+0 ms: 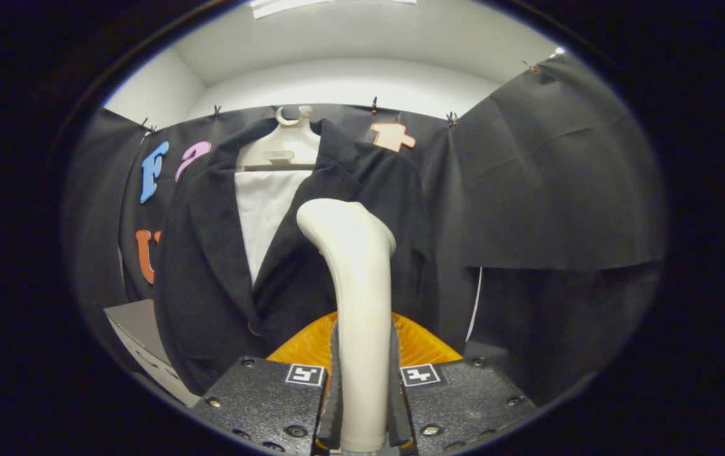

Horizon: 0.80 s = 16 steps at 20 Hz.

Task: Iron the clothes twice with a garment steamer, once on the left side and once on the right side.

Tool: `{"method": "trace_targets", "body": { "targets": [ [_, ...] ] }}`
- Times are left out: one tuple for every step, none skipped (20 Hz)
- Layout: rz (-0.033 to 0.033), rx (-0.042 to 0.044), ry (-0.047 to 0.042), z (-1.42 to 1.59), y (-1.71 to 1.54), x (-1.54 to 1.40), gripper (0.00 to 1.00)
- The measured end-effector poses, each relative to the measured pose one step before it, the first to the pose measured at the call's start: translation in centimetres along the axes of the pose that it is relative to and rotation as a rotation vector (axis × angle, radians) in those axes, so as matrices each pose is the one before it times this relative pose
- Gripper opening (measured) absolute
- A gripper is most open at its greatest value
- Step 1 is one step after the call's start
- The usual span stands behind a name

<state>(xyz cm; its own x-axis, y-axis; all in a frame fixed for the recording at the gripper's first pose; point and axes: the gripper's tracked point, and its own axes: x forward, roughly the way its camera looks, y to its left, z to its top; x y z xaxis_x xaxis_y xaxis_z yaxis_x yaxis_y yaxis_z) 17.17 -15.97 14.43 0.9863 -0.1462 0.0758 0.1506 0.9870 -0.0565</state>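
Observation:
A cream garment steamer [357, 297] stands upright between my fingers, its handle clamped on both sides and its bent head pointing at the clothes. My gripper [362, 392] is shut on the steamer handle. Just beyond the steamer head hangs a black jacket [210, 266] on a white hanger [283, 142], with a white panel [264, 209] showing between its lapels. The steamer head sits in front of the jacket's right lapel and right front panel; I cannot tell whether it touches the cloth.
Black cloth [552, 183] walls the booth behind and to the right of the jacket. A grey box [137, 335] lies low to the left of the jacket's hem. A thin white cord [475, 304] hangs down right of the jacket.

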Motion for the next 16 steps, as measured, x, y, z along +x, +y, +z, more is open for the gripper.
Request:
{"method": "trace_targets", "body": {
  "targets": [
    [-0.00382,0.00004,0.01275,-0.796,0.103,-0.287,0.31],
    [-0.00358,-0.00012,0.00985,-0.842,0.029,-0.212,0.31],
    [-0.00272,-0.00392,0.01259,-0.843,0.034,-0.140,0.31],
    [-0.00770,0.00009,0.01252,-0.770,-0.016,-0.208,0.31],
    [-0.01165,0.00161,0.01127,-0.864,-0.123,-0.194,0.31],
    [-0.01136,0.00194,0.00961,-0.714,-0.128,-0.138,0.31],
    [-0.00693,0.00225,0.01008,-0.763,0.086,-0.126,0.31],
    [-0.00399,0.00314,0.01235,-0.815,0.014,-0.237,0.31],
    [-0.00201,0.00028,0.01251,-0.862,0.039,-0.102,0.31],
    [-0.00242,-0.00268,0.01197,-0.792,0.039,-0.187,0.31],
    [-0.00355,-0.00380,0.01026,-0.721,0.048,-0.012,0.31],
    [-0.00526,-0.00135,0.00685,-0.535,0.012,-0.164,0.31],
    [-0.00134,-0.00561,0.00881,-0.621,0.123,-0.032,0.31],
    [0.00096,-0.00054,0.00720,-0.510,0.154,-0.081,0.31],
    [-0.00156,-0.00460,0.00973,-0.652,0.041,-0.138,0.31],
    [-0.00408,-0.00203,0.00791,-0.573,0.063,-0.131,0.31]
  ]
}}
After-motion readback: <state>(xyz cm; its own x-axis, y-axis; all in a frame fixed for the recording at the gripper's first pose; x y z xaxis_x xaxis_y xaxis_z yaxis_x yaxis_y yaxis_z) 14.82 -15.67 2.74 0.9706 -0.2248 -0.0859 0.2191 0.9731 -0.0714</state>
